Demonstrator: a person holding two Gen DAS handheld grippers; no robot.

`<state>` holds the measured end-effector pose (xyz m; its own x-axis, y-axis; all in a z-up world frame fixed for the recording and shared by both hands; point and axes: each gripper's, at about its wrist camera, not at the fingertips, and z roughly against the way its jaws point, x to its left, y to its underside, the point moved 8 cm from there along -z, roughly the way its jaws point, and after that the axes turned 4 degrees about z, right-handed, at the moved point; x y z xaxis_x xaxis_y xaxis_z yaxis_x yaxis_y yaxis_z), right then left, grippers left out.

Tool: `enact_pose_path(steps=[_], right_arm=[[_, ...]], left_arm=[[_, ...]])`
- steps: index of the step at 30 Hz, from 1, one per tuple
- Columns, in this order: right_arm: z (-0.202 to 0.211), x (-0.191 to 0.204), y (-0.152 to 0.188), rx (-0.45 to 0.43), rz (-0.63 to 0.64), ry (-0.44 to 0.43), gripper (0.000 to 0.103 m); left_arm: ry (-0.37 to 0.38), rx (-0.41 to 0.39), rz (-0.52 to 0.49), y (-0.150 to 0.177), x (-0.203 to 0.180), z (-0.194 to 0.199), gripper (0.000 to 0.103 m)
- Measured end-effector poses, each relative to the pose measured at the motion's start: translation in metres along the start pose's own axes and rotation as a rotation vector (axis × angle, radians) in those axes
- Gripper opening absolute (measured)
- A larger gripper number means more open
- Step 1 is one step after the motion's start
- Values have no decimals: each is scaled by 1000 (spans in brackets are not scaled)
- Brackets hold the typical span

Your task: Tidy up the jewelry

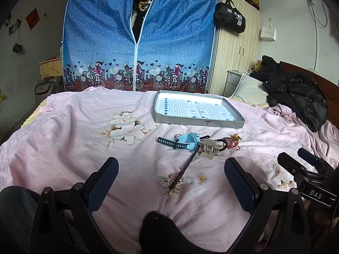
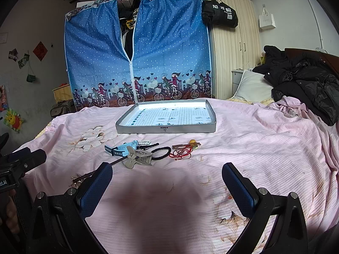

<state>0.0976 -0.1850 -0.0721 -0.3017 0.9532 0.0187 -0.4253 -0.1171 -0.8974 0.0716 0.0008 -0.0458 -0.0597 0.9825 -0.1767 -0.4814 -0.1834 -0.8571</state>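
A shallow grey tray (image 1: pixel 199 124) (image 2: pixel 165 129) with a grid-printed floor lies on the pink bedspread (image 1: pixel 74 131) (image 2: pixel 264 148). In front of it sits a small pile: a light-blue watch (image 1: pixel 186 142) (image 2: pixel 122 150), a beige claw clip (image 1: pixel 208 149) (image 2: pixel 138 158), a black hair tie (image 2: pixel 161 152), red cord bracelets with an amber bead (image 1: pixel 233 140) (image 2: pixel 183 151). A dark hair stick with a jewelled flower end (image 1: pixel 174 183) (image 2: pixel 101 169) lies nearer me. My left gripper (image 1: pixel 170 187) is open just short of the flower end. My right gripper (image 2: pixel 167 187) is open over bare cloth, below the pile.
Behind the bed stands a blue fabric wardrobe (image 1: pixel 137 42) and a wooden cupboard (image 1: pixel 235 46) with a black bag (image 1: pixel 231 19) hanging on it. Black coats (image 1: pixel 296 93) and a pillow (image 1: pixel 247 89) lie at the bed's right end. A dark sock-like shape (image 1: pixel 159 228) sits low between the left fingers.
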Motion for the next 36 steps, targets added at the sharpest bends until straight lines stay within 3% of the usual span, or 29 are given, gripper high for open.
enact_pose_path(steps=[36], right_arm=[[1,-1,-1,1,-3,-1,103]], left_arm=[[-12,10,-3,7,3,-2,98]])
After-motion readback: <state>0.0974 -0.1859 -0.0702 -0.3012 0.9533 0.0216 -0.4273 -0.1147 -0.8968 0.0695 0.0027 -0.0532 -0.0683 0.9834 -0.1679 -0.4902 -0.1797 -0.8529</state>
